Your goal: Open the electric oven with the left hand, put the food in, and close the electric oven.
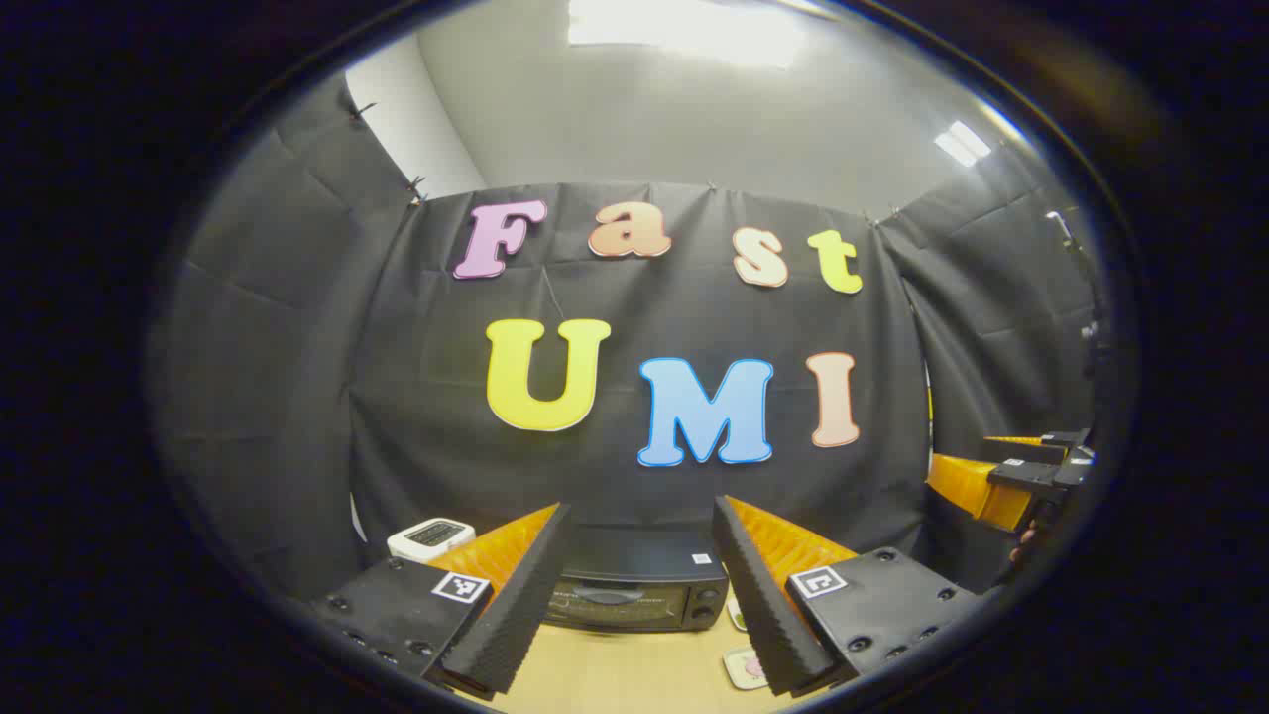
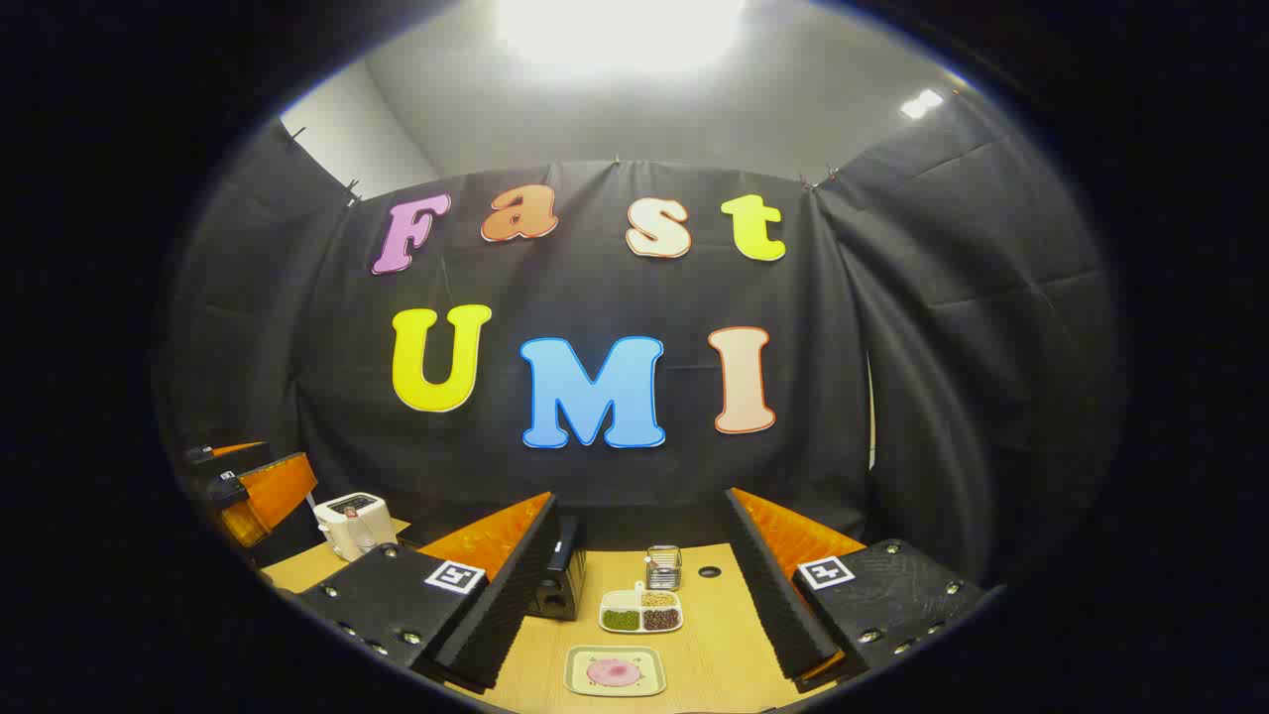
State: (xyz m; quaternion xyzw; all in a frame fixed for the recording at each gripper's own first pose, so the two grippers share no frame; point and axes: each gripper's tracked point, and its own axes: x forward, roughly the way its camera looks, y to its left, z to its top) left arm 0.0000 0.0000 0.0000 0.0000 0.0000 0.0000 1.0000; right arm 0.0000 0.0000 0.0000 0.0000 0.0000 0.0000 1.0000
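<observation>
The black electric oven (image 1: 634,595) stands on the wooden table with its door shut, straight ahead between the fingers of my left gripper (image 1: 642,508), which is open and empty, well short of it. In the right gripper view the oven (image 2: 560,580) is partly hidden behind one finger. The food, a pink piece on a pale square plate (image 2: 615,671), lies on the table in front of my right gripper (image 2: 639,498), which is also open and empty. The plate's edge (image 1: 746,666) shows right of the oven. The right gripper (image 1: 1021,476) hangs far right, the left gripper (image 2: 248,486) far left.
A white appliance (image 2: 347,521) stands left of the oven at the table's back. A divided dish of beans (image 2: 641,612) and a small wire holder (image 2: 663,567) sit behind the plate. The table (image 2: 724,654) has a cable hole (image 2: 709,572). Black cloth walls surround the booth.
</observation>
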